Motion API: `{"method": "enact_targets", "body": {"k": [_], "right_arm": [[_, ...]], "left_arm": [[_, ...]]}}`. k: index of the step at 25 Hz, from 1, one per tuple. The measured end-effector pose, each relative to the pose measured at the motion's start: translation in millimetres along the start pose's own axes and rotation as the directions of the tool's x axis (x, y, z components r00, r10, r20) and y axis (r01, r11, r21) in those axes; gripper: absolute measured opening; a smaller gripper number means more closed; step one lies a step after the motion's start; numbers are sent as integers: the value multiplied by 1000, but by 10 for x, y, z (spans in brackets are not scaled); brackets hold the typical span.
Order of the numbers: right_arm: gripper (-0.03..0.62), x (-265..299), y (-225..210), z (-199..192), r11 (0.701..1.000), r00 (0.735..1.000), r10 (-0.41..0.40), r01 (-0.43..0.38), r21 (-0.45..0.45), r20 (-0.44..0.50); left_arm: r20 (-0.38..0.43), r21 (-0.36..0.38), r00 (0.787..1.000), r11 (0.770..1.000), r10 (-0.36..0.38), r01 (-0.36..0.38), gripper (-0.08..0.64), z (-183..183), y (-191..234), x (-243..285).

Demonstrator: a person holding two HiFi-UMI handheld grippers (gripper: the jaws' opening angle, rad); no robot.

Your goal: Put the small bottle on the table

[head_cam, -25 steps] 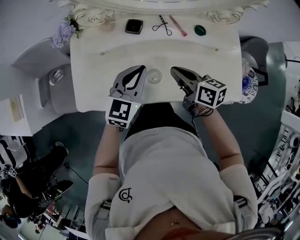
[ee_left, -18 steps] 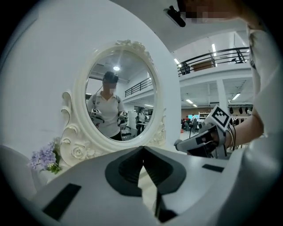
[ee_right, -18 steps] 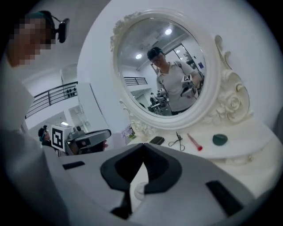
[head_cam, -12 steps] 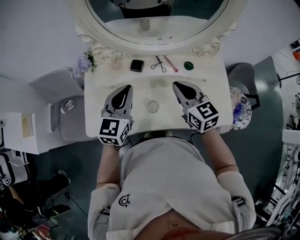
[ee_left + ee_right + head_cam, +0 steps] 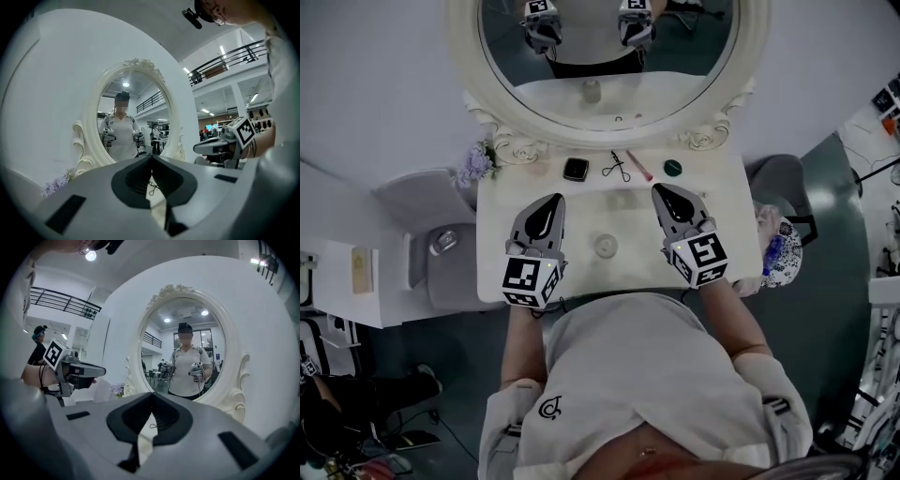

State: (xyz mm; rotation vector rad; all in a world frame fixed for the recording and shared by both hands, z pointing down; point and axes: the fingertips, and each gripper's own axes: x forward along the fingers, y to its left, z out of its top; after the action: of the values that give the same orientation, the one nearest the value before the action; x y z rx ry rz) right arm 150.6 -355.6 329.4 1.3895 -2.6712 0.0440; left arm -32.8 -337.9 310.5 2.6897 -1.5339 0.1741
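Though tiny from above, small bottle (image 5: 606,246) looks pale, round (maybe upright).

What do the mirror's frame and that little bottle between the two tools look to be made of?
The mirror frame is cream with carved scrolls and a soft sheen. It could be painted wood or moulded resin; I can't tell which. The small bottle, seen from above, looks pale and slightly see-through, so it is probably glass or clear plastic.
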Motion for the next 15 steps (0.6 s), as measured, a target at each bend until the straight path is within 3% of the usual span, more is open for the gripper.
{"method": "enact_targets", "body": {"k": [15], "right_arm": [[5, 95, -28, 53, 999, 1000, 11, -10, -33, 9]], "left_arm": [[47, 13, 999, 1000, -15, 15, 12, 130, -58, 126]]}}
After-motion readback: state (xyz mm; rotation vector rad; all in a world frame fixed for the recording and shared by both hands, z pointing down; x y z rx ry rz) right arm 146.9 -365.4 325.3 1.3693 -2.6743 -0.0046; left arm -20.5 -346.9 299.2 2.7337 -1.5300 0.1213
